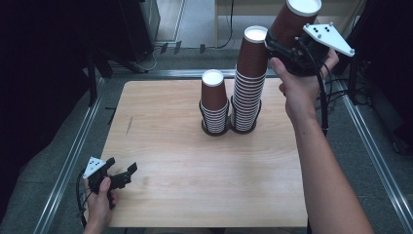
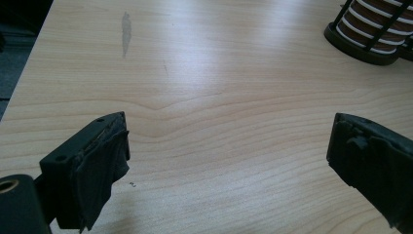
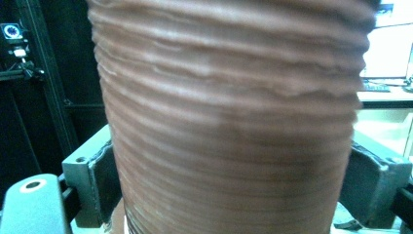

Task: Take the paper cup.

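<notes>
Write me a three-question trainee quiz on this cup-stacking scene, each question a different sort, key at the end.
1. True or false: the right tongs grip a brown paper cup lifted above the table.
2. Multiple choice: the left tongs are A) shut on a cup, B) open with nothing between them, C) resting on the taller stack.
3. Which stack of upside-down cups is lower, the left stack or the right stack?

Key: 1 true; 2 B; 3 the left stack.
</notes>
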The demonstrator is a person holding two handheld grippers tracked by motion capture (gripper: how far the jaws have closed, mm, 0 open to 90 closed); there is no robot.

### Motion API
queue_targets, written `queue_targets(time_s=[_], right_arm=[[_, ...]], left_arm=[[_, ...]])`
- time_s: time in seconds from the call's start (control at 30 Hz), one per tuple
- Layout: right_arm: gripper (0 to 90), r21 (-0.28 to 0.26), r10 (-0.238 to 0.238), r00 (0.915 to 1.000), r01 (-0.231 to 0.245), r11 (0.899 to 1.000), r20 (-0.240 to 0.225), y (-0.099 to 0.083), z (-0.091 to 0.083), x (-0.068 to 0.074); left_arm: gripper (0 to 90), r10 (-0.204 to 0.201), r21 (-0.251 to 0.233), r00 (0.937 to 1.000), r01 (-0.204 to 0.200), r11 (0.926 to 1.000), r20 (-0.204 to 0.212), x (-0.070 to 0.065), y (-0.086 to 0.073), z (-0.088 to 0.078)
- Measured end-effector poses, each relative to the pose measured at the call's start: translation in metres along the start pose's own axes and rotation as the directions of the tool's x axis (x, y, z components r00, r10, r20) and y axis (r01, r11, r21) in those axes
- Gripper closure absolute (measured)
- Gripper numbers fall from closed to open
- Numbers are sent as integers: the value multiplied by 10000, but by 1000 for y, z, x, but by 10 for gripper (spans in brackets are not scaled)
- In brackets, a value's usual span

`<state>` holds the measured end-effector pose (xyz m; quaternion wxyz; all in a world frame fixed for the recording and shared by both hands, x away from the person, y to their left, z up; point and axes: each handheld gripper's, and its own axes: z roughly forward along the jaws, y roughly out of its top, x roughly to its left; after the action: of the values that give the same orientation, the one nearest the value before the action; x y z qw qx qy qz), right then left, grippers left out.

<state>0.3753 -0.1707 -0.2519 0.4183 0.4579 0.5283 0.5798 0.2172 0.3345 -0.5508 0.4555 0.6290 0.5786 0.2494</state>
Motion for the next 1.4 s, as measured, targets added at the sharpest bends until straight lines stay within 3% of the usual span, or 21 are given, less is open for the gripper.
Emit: queue_targets(time_s=[0.33,0.63,0.8,0.9,1.0,1.17,1.3,1.4], right_arm=[[115,10,114,9995,-114,9999,282,-11,-19,-25],[116,290,127,9985,-142,9995,530,-38,-33,-41],[115,499,-189,9976,156,9986,666,-60,-42,-43],[115,743,-194,9974,142,9971,701,-74,-46,-43],[115,911,-374,9967,307,9954,721,-87,-49,-42],[114,1221,-609,9954,516,9912,742,-105,-55,-41],[114,1357,-932,9921,812,9874,845,-118,-61,-39],[114,1450,-839,9930,711,9869,837,-127,-67,-38]], left_arm=[[19,-6,12,10000,6,10000,-28,-1,0,0],[19,5,-24,9997,-5,10000,-243,-1,0,0],[19,379,-77,9990,-381,9992,-249,-4,1,-1],[49,694,-13,9956,-696,9976,-632,-8,0,-1],[56,883,120,9934,-877,9961,-733,-10,2,0],[9,557,-34,9955,-561,9984,-769,-8,9,-1],[9,639,-66,9958,-645,9979,-650,-12,16,0],[9,630,-80,9970,-634,9980,-460,-17,21,2]])
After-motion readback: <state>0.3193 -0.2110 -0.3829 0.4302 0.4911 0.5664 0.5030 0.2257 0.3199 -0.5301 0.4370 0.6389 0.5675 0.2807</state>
